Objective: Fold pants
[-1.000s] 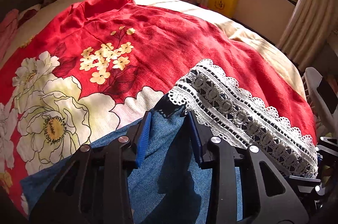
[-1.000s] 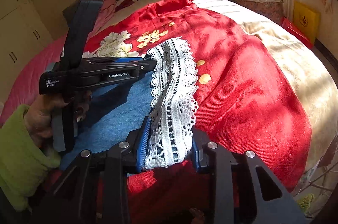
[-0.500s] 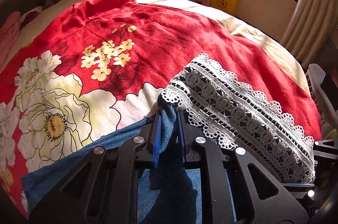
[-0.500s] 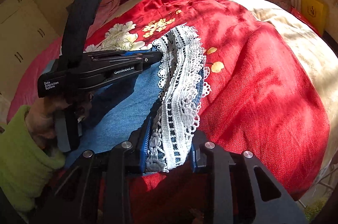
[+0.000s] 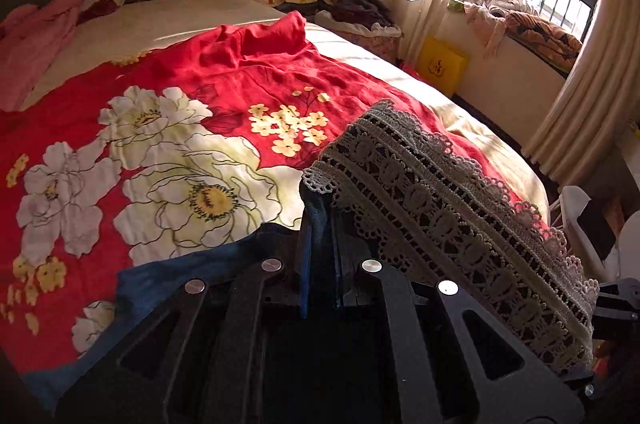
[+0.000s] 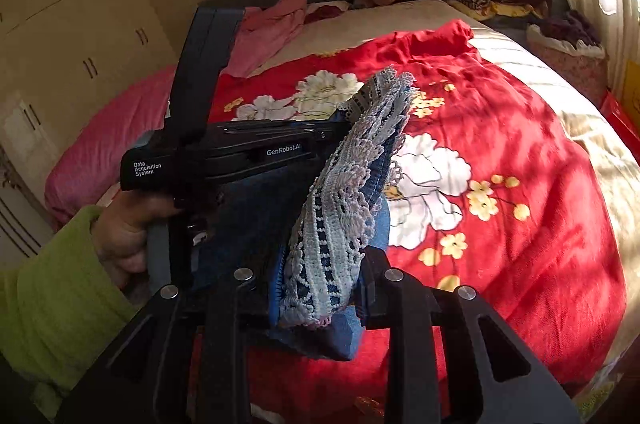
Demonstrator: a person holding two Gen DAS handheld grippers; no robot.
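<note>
Denim pants pinched in left tool, lace hem clamped in right tool

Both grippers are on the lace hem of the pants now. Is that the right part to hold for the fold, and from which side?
Yes, probably: grip the lace hem at its two ends, from the near side. It is a stiff straight band, already pinched by the left gripper and right gripper.

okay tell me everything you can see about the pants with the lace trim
The pants look like blue denim with a wide band of white crochet lace along one end. That laced end is lifted off the red floral bedspread. The left gripper is shut on one corner, the right gripper on the other; the rest trails on the bedspread.
</note>
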